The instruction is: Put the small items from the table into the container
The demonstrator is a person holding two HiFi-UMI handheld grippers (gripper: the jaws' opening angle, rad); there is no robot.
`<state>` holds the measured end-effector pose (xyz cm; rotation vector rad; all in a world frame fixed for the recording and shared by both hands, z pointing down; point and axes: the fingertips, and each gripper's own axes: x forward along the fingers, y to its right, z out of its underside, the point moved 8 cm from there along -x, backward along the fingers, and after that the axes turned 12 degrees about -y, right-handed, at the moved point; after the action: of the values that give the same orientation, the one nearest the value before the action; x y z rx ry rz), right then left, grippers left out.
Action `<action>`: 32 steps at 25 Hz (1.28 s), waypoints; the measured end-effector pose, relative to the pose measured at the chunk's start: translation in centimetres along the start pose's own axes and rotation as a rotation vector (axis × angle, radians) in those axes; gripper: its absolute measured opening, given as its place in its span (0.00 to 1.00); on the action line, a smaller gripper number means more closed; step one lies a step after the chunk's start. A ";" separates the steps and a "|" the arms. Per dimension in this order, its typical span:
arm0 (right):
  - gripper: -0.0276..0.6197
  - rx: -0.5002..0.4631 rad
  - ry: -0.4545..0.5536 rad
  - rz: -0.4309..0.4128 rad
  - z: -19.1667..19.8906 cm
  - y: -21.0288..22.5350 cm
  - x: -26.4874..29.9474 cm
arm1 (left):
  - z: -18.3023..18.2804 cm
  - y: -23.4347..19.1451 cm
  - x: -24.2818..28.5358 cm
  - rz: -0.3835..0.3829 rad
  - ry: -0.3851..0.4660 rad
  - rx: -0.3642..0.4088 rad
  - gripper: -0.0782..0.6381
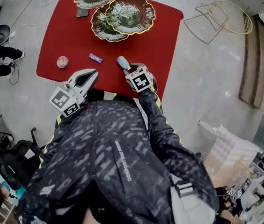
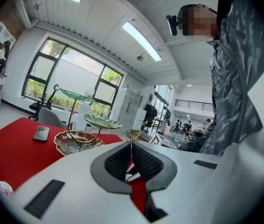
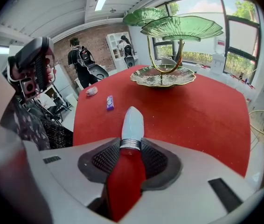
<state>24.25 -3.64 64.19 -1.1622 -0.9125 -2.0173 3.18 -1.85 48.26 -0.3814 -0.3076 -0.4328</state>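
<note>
Bulb point(image 3: 131, 122) gripped by right tool point(image 3: 131, 146) points tip-first away, seemingly toward tiered dish point(image 3: 162, 77).

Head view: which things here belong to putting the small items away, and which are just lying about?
Job: bulb in the right gripper; purple packet; pink ball; tiered dish.
Lying about: phone; wire frame on the floor.

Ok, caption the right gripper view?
Right tool shut on a small bulb, red table and tiered dish stand beyond.
</note>
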 end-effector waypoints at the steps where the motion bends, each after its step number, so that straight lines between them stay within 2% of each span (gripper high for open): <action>1: 0.27 0.000 0.006 -0.001 -0.1 0.0 -0.2 | 0.1 0.1 0.1 0.005 0.001 0.000 0.13; 13: 0.27 -0.023 0.080 0.039 -1.8 -0.6 -4.3 | -0.8 -0.3 1.2 0.031 0.030 0.005 0.13; 19: 0.27 -0.003 0.117 0.017 -2.8 -1.5 -6.8 | -1.2 -0.8 1.4 0.040 0.045 0.003 0.13; 32: 0.27 -0.027 0.203 0.015 -5.4 -2.7 -11.5 | -1.7 -1.8 1.2 0.037 0.071 0.000 0.13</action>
<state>24.44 -4.48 51.20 -0.9545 -0.7753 -2.0957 3.73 -4.52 47.74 -0.3701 -0.2315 -0.4095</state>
